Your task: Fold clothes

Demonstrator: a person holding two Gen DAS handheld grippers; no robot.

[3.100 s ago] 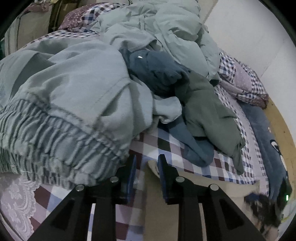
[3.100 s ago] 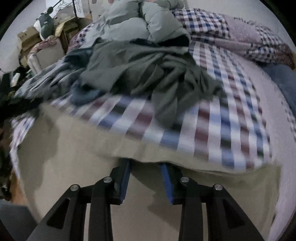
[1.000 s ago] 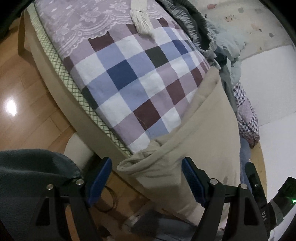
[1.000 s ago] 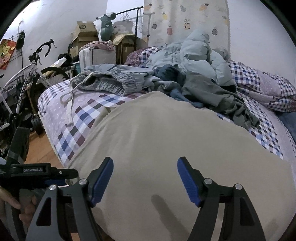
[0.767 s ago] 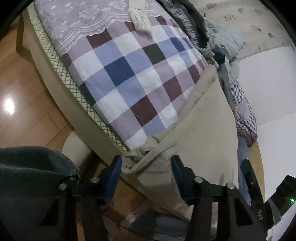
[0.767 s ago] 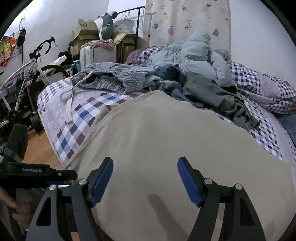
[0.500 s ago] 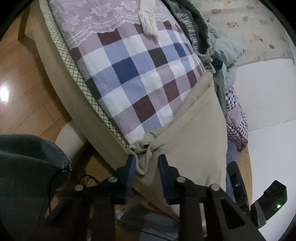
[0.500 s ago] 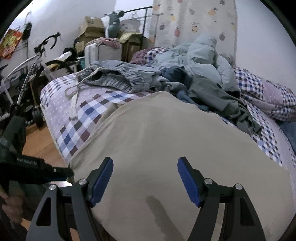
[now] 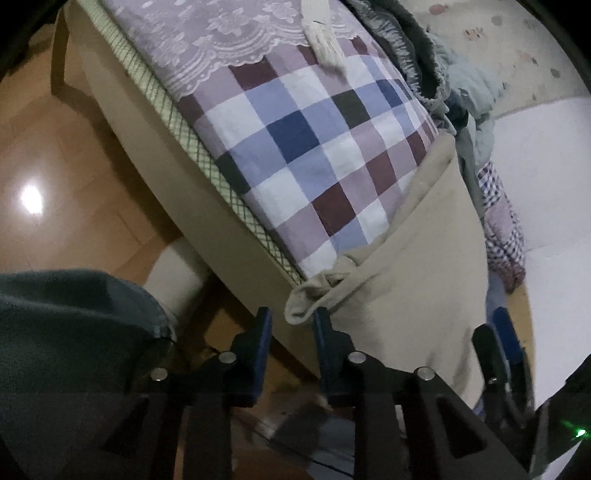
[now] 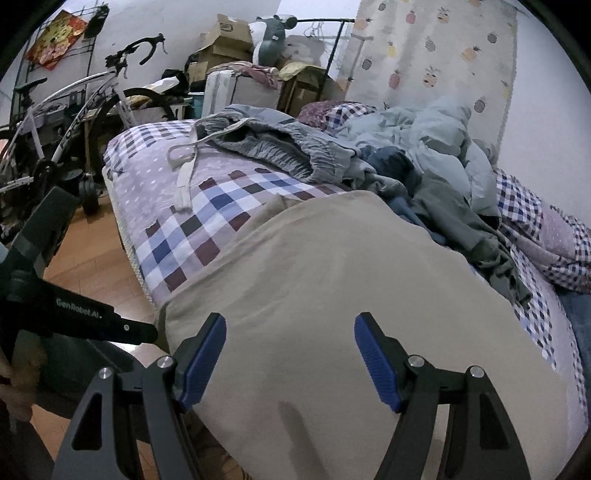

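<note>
A beige garment lies spread flat on the checked bed sheet, its near edge hanging over the bedside. My left gripper is shut on the garment's bunched lower-left corner, just off the bed edge. In the right wrist view the same garment fills the foreground. My right gripper hovers over its near edge, open wide, with nothing between the pads. The left gripper's black body shows at the left, its tip at the garment's corner.
Grey drawstring trousers and a heap of blue and green clothes lie farther up the bed. A bicycle and stacked boxes stand beyond the bed. Wooden floor runs along the bedside. A person's dark clothing is low left.
My left gripper went from wide open to shut on the beige garment's corner. The right gripper stayed open over the garment and barely moved.
</note>
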